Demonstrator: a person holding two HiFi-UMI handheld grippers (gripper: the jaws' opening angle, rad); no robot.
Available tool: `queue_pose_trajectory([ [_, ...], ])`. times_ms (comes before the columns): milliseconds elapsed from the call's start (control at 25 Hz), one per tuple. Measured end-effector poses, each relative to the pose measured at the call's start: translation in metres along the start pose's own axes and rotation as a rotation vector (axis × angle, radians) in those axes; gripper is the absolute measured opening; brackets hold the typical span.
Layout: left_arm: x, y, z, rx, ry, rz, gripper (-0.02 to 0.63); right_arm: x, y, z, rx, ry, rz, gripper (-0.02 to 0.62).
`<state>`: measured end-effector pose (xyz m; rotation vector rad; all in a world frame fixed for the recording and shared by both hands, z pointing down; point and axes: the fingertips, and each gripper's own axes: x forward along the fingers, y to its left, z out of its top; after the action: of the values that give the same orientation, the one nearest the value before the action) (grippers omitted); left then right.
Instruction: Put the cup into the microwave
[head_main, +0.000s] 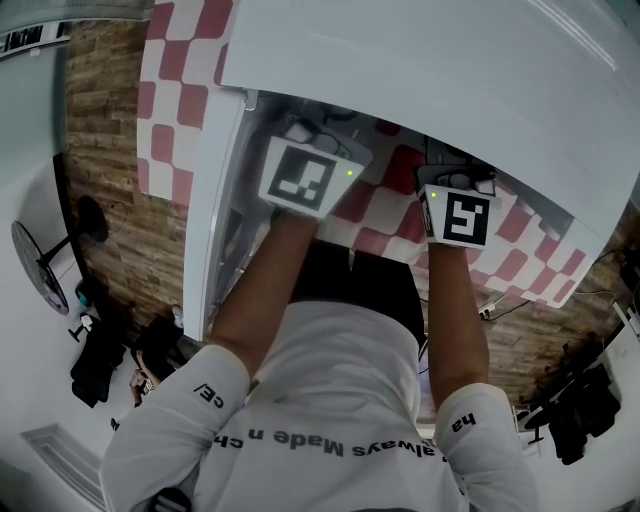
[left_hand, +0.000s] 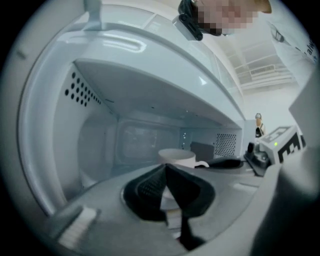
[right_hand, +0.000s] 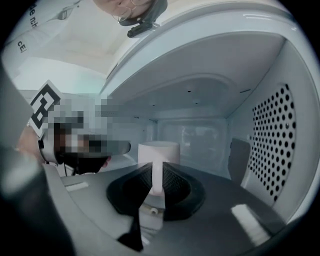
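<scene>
Alignment matters most here: in the right gripper view the white cup (right_hand: 158, 150) stands upright at 12 o'clock inside the microwave (right_hand: 272, 145) cavity. Its handle (right_hand: 156, 176) runs back toward 6 o'clock and is pinched between the jaws of the right gripper (right_hand: 157, 170). The left gripper (left_hand: 165, 170), jaws together on nothing, sits short of the cup, which lies at its 1 o'clock. Letting go and backing straight out toward 6 o'clock looks due. Whether the base rests on the floor is hidden.
</scene>
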<state>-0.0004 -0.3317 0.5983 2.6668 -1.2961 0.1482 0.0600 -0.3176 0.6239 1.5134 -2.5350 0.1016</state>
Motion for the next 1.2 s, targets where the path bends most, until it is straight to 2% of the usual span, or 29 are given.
queue_pose_trajectory([
  [160, -0.009, -0.002, 0.005, -0.008, 0.028, 0.007, 0.003, 0.0, 0.001, -0.005, 0.015, 0.042, -0.005, 0.048],
  [240, -0.014, -0.002, 0.005, -0.02, 0.051, 0.016, 0.003, 0.0, 0.001, -0.007, 0.036, 0.073, -0.01, 0.105],
  [480, -0.035, -0.011, 0.014, -0.058, 0.1, 0.023, 0.005, -0.012, 0.005, 0.004, 0.056, 0.116, 0.01, 0.147],
  [680, -0.054, -0.022, 0.029, -0.11, 0.122, 0.037, 0.004, -0.035, 0.006, 0.021, 0.059, 0.139, 0.002, 0.147],
  [840, -0.07, -0.043, 0.046, -0.123, 0.126, 0.014, 0.005, -0.06, 0.008, 0.038, 0.072, 0.155, 0.006, 0.144],
  [1200, -0.094, -0.091, 0.099, -0.096, 0.114, -0.057, 0.005, -0.123, 0.006, 0.081, 0.102, 0.178, -0.019, 0.113],
])
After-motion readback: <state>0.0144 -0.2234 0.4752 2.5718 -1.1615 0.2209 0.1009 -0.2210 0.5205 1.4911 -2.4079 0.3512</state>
